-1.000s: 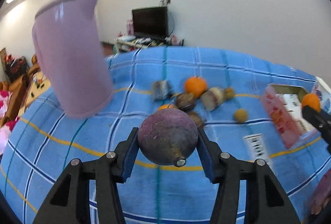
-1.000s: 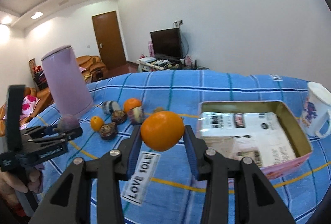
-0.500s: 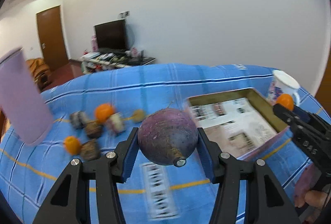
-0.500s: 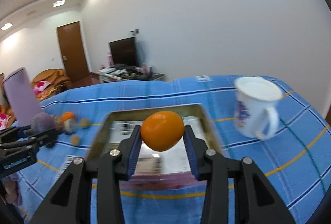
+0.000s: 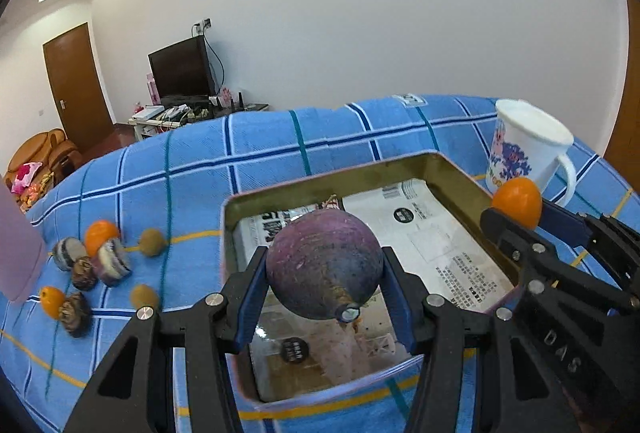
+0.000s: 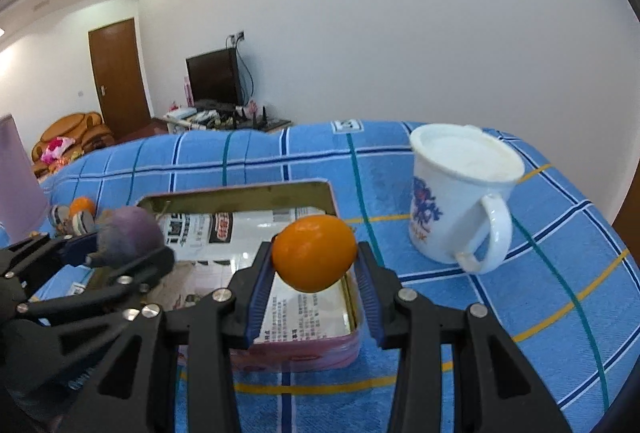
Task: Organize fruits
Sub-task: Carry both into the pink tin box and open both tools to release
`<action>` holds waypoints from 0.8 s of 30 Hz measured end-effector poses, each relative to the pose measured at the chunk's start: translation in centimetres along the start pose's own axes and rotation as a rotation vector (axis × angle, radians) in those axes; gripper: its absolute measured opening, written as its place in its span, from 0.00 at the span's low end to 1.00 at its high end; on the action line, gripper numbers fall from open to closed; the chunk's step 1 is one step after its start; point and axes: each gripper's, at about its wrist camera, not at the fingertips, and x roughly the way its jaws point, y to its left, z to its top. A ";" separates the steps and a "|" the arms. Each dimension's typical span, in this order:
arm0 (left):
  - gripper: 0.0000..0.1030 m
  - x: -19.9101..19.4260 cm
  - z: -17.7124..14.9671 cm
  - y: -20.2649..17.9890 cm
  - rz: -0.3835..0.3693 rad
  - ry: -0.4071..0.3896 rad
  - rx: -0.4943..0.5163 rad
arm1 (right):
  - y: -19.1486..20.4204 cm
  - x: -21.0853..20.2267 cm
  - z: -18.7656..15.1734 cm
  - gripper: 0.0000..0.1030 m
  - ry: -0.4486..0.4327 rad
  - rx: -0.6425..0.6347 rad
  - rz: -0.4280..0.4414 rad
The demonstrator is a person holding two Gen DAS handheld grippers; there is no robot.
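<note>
Two hand-held grippers clamping fruit, left [image 5: 324, 273] purple fruit [image 5: 323, 265], right [image 6: 314, 265] orange [image 6: 314, 253], scattered fruits [image 5: 96, 265] left-view only

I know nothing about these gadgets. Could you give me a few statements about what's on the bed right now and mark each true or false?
1. The left gripper holds a purple fruit. True.
2. The right gripper is empty. False: its fingers clamp an orange.
3. The tin box already contains fruit. False: only printed paper lines it.
4. A white mug stands upright beside the box. True.
5. More fruit lies loose on the blue checked cloth. True.
</note>
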 end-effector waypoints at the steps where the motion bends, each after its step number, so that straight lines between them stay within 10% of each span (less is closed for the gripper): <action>1: 0.54 0.4 -0.1 -0.1 0.013 0.004 0.007 | 0.1 0.0 -0.1 0.42 0.006 -0.004 0.001; 24: 0.54 1.6 -0.7 0.4 0.052 0.033 -0.016 | 0.7 0.8 -0.4 0.54 0.037 0.008 0.045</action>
